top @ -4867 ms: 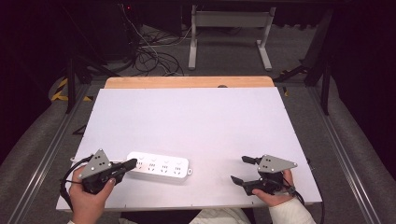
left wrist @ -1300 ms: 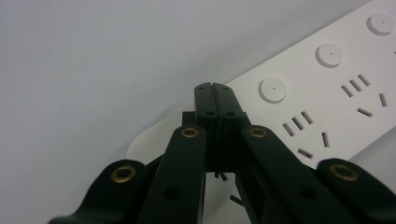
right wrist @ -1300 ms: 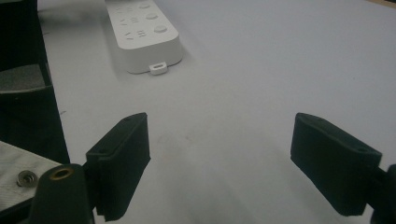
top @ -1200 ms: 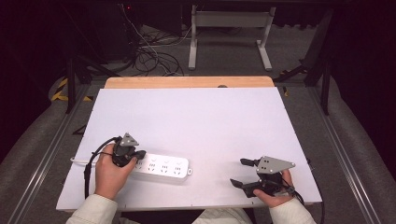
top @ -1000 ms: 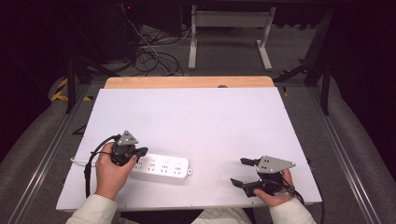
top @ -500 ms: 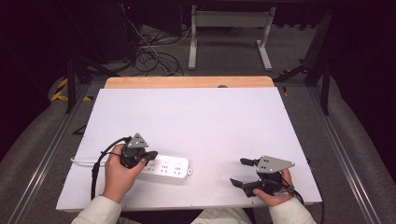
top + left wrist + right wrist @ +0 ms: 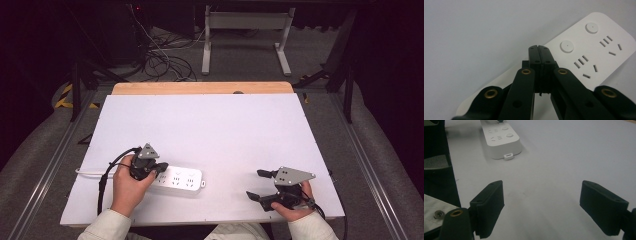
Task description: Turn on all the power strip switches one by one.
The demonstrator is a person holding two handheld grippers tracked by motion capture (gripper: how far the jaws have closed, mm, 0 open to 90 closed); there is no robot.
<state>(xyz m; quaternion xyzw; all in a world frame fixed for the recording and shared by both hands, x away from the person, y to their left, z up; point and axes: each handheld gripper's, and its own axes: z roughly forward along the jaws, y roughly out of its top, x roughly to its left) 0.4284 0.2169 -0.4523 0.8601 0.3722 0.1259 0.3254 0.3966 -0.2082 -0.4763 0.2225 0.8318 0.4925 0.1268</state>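
The power strip (image 7: 177, 177) is plain white, with dark slots for its sockets and round white buttons beside them; in the right gripper view (image 7: 501, 138) its near end carries a small pale tab. The table (image 7: 210, 130) has a pale grey-white top, and a strip of light wood shows along its far edge. The left gripper (image 7: 150, 170) is black with a grey three-cornered plate; in its own view (image 7: 540, 53) brass-coloured rivets dot the black jaws. The right gripper (image 7: 260, 185) is black and grey too. The person's sleeve (image 7: 102, 227) is off-white. The floor (image 7: 40, 150) is grey, with a yellow-and-black striped marking (image 7: 64, 96) at far left.
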